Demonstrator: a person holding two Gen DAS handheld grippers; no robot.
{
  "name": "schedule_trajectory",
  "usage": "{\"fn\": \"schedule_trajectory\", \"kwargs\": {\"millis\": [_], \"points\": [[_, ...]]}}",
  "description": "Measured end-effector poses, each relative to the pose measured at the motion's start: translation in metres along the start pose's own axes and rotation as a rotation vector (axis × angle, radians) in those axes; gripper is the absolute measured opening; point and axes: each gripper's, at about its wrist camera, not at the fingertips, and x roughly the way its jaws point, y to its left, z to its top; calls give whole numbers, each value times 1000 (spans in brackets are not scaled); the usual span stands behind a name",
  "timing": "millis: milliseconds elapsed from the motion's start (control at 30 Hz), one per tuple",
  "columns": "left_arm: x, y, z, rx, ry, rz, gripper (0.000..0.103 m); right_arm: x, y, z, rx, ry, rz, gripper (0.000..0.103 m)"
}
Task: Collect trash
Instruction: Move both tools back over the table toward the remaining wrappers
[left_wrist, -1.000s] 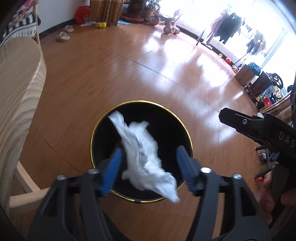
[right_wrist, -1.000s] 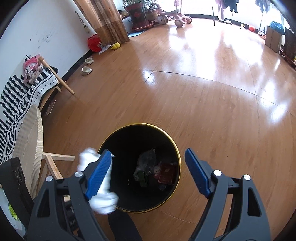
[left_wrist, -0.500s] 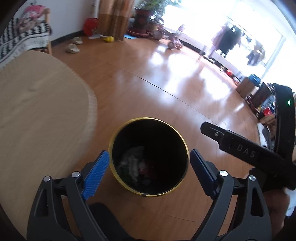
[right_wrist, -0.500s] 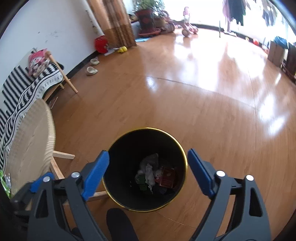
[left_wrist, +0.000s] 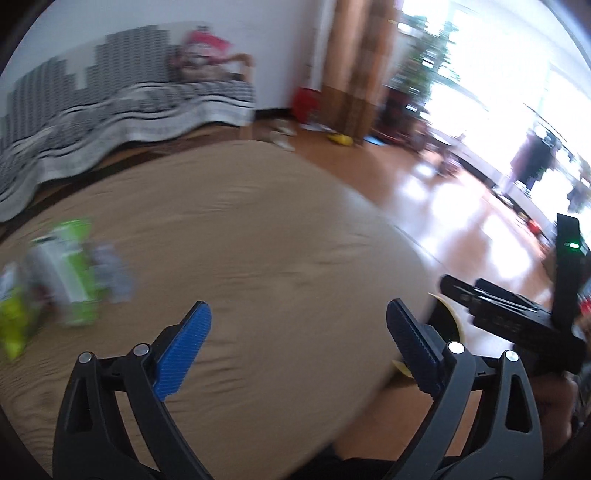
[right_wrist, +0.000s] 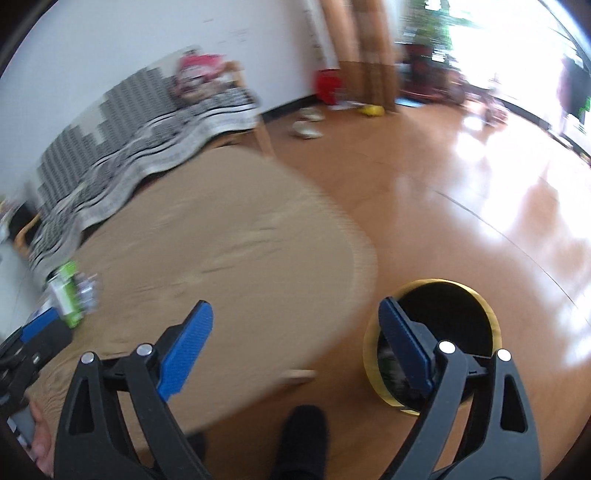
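While fingers (left_wrist: 183, 347) gape, trash (left_wrist: 70, 280) lies far left.

Daylight from blown-out windows (left_wrist: 517, 110) glares off the floor (right_wrist: 498, 206); both fisheye views motion-blurred.

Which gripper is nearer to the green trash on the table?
Left. The left gripper hangs over the table, just right of the green trash. The right gripper is farther right, beside the bin.
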Motion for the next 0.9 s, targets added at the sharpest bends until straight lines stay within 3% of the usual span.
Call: {"fn": "schedule_trajectory", "kwargs": {"millis": [167,367,600,733,900], "points": [[-42,96,-6,-122,-47,132,93,4,107,2,-156,31,117,88],[-81,202,-23,-246,-67,268,93,7,228,-23,-328,77,224,88],[-99,318,-51,-338,-58,441,93,16,330,-57,-494,135,295,88],[-101,378,-75,-388,-27,468,93,25,371,-73,-575,164,321,88],[-90,412,-86,-315,14,480,93,37,412,-91,-673,187,337,88]]}}
